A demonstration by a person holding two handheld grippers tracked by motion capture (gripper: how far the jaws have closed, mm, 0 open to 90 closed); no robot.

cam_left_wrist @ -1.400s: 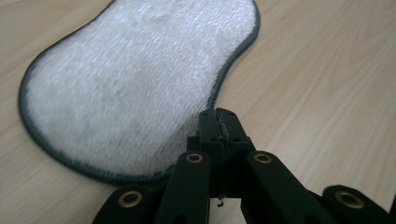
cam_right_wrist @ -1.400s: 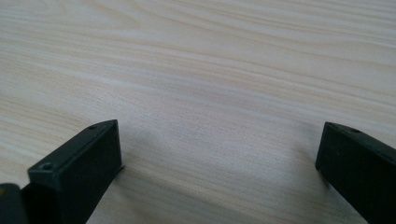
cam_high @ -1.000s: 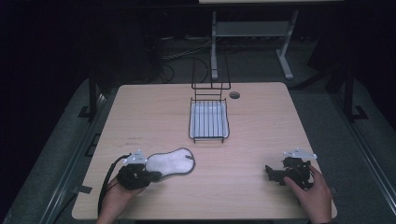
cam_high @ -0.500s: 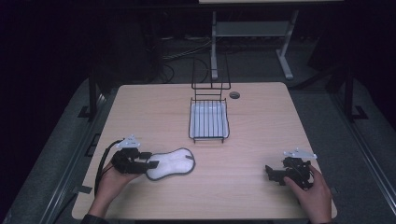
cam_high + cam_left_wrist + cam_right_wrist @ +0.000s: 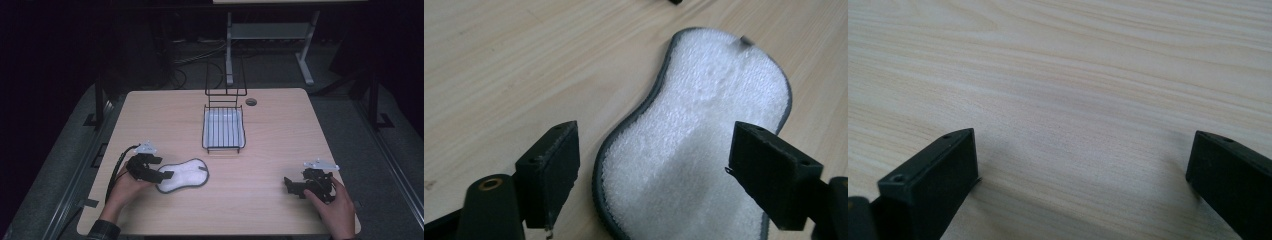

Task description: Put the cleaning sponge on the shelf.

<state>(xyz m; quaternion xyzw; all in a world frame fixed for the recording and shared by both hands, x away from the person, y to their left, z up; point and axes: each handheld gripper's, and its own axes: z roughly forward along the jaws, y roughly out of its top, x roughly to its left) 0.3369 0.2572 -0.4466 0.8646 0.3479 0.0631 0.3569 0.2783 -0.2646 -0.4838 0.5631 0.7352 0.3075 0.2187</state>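
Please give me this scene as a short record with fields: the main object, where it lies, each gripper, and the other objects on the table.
main object: white sponge pad with grey edge
position: flat on the table, front left
left gripper: jaws have just been opening, now wide apart, the pad's end lies between them, pads not pressing
right gripper: open, over bare wood at front right
other object: black wire rack, centre, behind the pad
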